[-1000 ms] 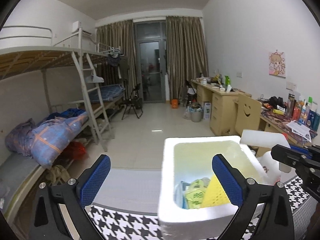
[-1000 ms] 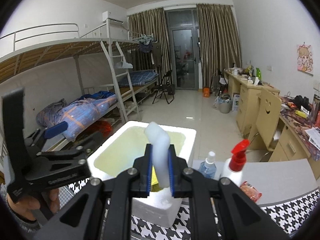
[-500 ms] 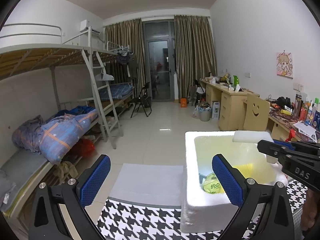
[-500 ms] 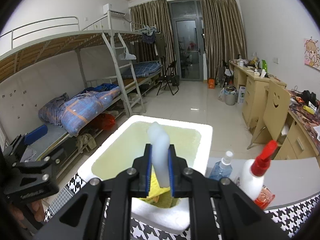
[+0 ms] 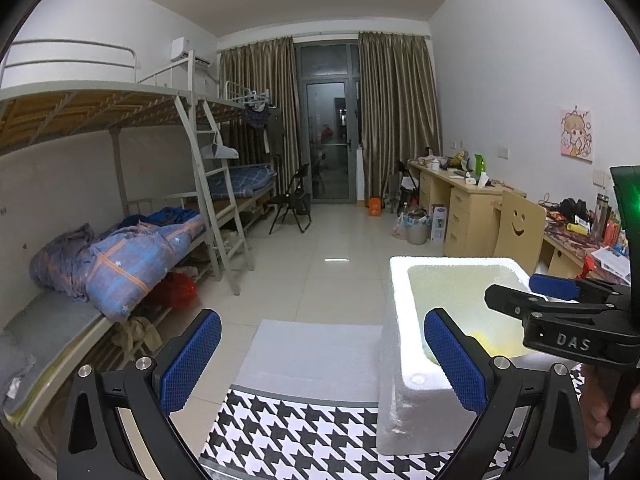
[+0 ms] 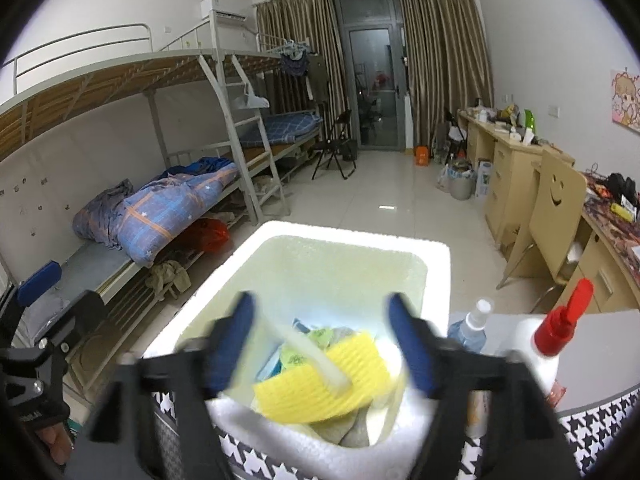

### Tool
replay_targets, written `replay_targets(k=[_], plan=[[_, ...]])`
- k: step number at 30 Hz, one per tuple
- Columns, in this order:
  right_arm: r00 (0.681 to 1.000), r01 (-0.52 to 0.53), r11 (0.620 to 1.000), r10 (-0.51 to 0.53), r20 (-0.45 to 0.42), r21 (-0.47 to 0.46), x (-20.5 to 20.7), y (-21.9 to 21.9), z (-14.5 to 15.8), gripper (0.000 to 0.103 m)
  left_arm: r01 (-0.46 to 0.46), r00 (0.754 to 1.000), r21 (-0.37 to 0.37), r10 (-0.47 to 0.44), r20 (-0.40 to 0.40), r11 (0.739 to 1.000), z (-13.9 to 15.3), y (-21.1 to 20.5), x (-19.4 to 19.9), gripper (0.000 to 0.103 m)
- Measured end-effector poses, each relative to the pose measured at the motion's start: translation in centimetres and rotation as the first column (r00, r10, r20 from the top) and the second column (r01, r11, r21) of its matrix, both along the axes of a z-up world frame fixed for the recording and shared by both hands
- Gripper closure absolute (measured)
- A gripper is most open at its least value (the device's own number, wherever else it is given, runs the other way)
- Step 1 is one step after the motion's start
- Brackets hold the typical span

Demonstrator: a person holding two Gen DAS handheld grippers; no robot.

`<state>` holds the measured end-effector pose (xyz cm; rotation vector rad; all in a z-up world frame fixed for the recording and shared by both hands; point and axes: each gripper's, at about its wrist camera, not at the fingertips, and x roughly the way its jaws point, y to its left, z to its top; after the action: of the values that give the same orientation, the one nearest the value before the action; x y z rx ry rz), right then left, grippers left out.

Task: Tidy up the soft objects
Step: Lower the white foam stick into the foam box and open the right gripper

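A white foam box stands on the houndstooth-covered table; it also shows in the left wrist view. My right gripper is open over the box, blurred by motion. A white foam strip lies loose between its fingers, falling onto a yellow sponge among green packets inside. My left gripper is open and empty, left of the box. The right gripper shows in the left wrist view above the box.
A small clear spray bottle and a white bottle with a red trigger stand right of the box. A grey mat lies past the table edge. Bunk beds are left, desks right.
My right gripper has opened and let go of the white foam strip, which drops into the box. The left gripper has drifted left, away from the box.
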<state>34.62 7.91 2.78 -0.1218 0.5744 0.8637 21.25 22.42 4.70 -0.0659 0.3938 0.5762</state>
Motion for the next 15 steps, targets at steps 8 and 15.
replay_targets(k=[8,15], plan=[[0.999,0.001,1.0,-0.001,0.049,-0.001,-1.2,-1.0,1.2,0.025,0.013,1.0,0.0,-0.013,0.013,1.0,0.3,-0.4,-0.4,0.001],[0.998,0.005,1.0,-0.006,0.064,0.021,-2.6,-2.7,2.2,0.024,0.022,1.0,-0.01,-0.021,0.017,1.0,0.7,-1.4,-1.3,0.001]])
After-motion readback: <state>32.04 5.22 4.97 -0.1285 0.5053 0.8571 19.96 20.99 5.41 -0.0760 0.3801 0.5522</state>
